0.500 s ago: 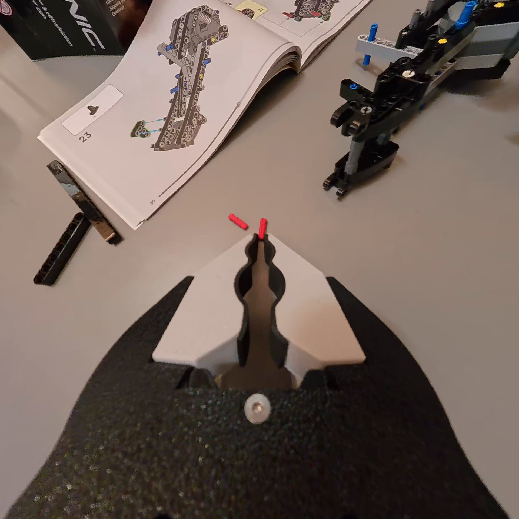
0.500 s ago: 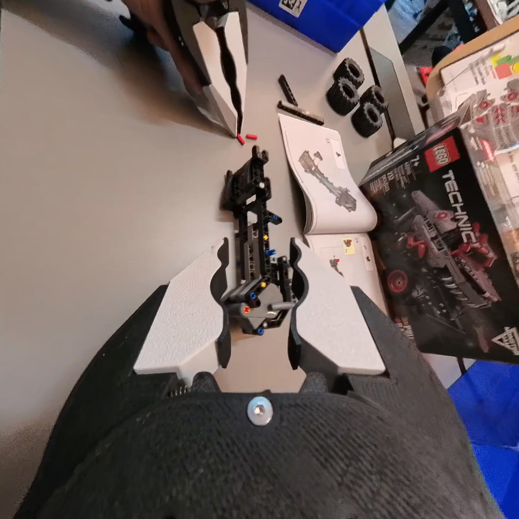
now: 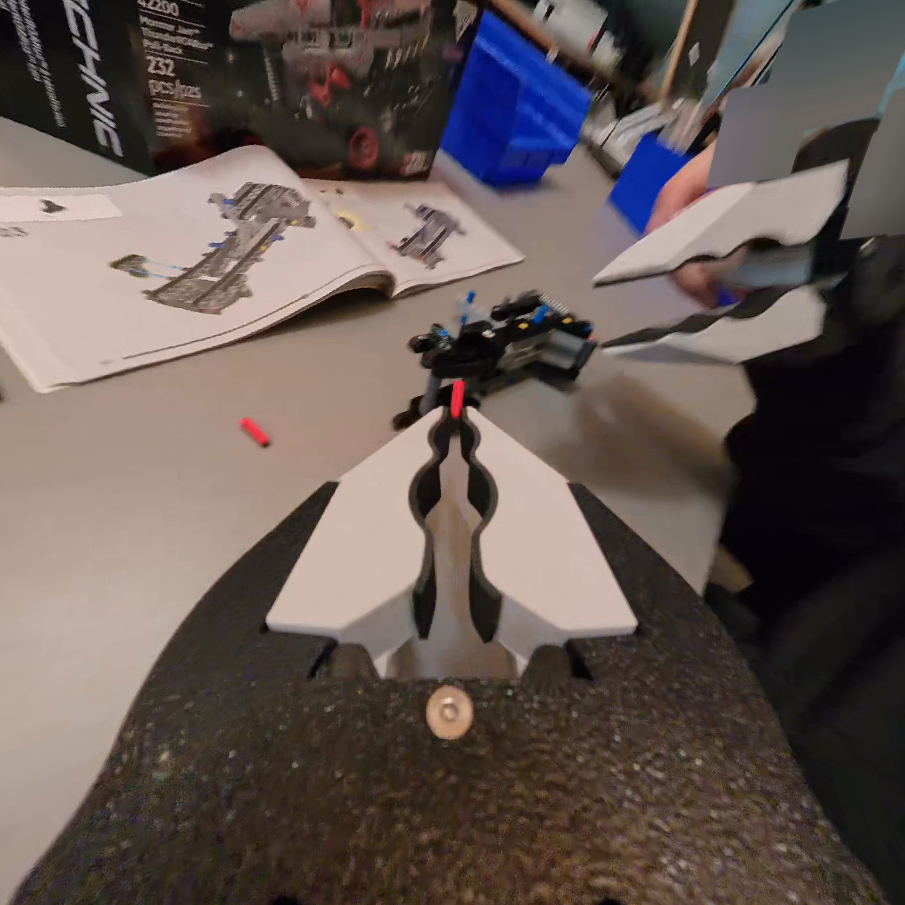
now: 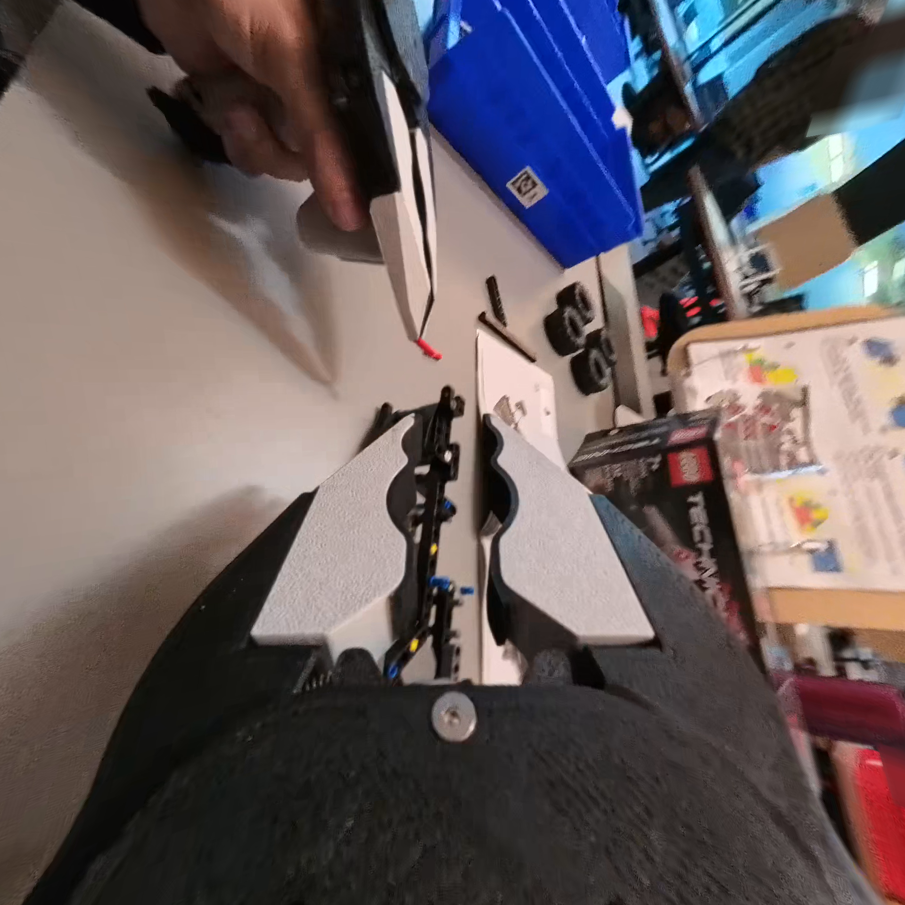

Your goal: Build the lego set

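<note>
Two red pins [image 3: 254,432]: left gripper [image 3: 456,415] pinches one; right gripper [image 4: 448,431] spread wide around chassis [image 4: 431,529].

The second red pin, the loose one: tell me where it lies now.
In the left wrist view the loose red pin lies on the grey table, left of the left gripper, between the open instruction booklet and the fingertips.

The black tires [image 4: 583,333] and shelving behind are blurred; the booklet [image 3: 147,274] is cropped left.

We see red pin [image 3: 457,397], black-grey chassis [image 3: 499,338] with blue, possibly yellow studs; grey table [image 3: 147,514].
</note>
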A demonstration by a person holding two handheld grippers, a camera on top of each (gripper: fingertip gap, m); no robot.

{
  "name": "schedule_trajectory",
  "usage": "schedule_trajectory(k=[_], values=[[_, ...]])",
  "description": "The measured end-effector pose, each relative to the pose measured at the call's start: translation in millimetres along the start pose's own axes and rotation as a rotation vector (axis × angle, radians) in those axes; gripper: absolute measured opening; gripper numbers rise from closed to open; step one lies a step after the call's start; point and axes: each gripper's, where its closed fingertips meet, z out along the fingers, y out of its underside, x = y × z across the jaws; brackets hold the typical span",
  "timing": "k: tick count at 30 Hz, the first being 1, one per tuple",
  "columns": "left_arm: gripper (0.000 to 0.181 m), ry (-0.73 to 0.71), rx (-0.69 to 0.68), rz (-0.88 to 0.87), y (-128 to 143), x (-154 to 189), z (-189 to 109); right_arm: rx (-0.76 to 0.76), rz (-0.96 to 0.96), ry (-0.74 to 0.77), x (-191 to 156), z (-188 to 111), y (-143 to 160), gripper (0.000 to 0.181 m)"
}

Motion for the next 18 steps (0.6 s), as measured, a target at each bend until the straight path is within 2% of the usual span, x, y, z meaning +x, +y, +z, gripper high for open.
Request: schedule_trajectory(k=[1,5,9,12,18], values=[[0.001,0.028,0.012,-0.035,-0.7,4.2,-0.8,0.012,-0.04,0.03,1.8,4.7,-6.8,0.025],[0.001,0.083,0.042,-0.139,-0.5,11.1,-7.3,0.044,-0.166,0.073,-7.9,20.8,-27.5,0.033],[0.001,0.071,0.023,-0.156,5.5,11.5,-14.7,0.001,-0.252,0.143,-16.6,24.8,-21.8,0.035],[0.001,0.08,-0.003,-0.139,11.0,16.2,-18.4,0.0,-0.293,0.125,-33.2,24.5,-18.9,0.023],[0.001,0.104,-0.075,-0.094,24.0,29.3,-16.4,-0.001,-0.413,0.232,-26.3,15.2,-17.3,0.016]])
